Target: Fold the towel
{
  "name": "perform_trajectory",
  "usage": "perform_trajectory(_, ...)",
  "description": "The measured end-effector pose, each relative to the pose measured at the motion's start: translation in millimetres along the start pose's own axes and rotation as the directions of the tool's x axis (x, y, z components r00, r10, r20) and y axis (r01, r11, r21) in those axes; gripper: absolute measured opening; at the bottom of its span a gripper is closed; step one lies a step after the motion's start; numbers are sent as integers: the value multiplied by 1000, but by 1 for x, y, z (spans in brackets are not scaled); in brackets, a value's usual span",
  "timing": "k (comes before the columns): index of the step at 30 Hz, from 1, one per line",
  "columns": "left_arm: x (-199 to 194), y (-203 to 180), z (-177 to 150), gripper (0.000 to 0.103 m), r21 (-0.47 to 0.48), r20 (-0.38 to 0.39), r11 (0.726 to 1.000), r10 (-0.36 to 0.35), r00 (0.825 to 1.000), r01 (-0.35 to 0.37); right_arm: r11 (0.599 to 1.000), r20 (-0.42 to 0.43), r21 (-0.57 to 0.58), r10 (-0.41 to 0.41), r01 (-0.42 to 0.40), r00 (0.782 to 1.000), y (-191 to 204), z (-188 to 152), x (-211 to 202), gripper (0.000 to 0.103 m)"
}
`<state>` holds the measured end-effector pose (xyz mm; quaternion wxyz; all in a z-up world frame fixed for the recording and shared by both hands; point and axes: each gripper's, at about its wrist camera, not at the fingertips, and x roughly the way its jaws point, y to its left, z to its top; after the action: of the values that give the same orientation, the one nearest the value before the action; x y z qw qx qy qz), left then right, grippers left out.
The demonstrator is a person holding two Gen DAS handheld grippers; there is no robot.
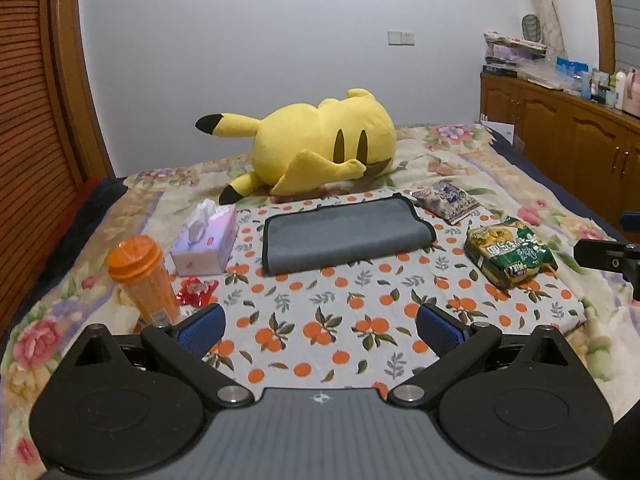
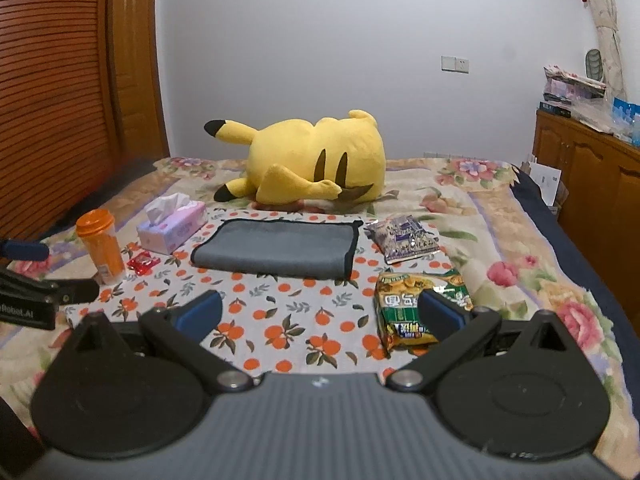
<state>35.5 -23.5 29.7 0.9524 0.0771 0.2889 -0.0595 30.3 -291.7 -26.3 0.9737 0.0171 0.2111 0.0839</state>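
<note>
Both jaws stand wide apart and hold nothing. We see our left gripper (image 1: 320, 324) above the orange-print cloth (image 1: 320, 320), its blue pads (image 1: 202, 326) spread to either side, with only bare cloth between them. Our right gripper (image 2: 320, 312) is spread just as wide, and its right pad (image 2: 442, 312) hangs in front of the green packet (image 2: 404, 308).

We find the towel (image 1: 344, 234) well ahead of both grippers, apart from them, lying flat on the cloth. It is grey with a dark edge and looks folded over, the fold on its near side. From the left wrist it sits straight ahead, between the lines of the two fingers; from the right wrist the towel (image 2: 276, 246) sits ahead and a little to the left of centre.

Taking the towel as our mark: the tissue box (image 1: 206, 240) is just beside it on the left, and beyond that box, farther left and nearer us, are the orange bottle (image 1: 142, 276) and a red wrapper (image 1: 196, 290). A purple packet (image 1: 446, 198) lies just beside its far right corner, and the green packet (image 1: 510, 252) to the right and nearer us. Behind the towel lies the yellow plush (image 1: 316, 140), on its side on the floral bedspread (image 1: 500, 176).
</note>
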Motion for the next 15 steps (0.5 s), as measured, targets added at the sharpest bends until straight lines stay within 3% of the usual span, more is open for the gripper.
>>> perform_trajectory(15,7,-6,-30,103,-5,-22,1000,10,1000,-10,1000,-19,23,2,-2,1000,5,-20,5,103)
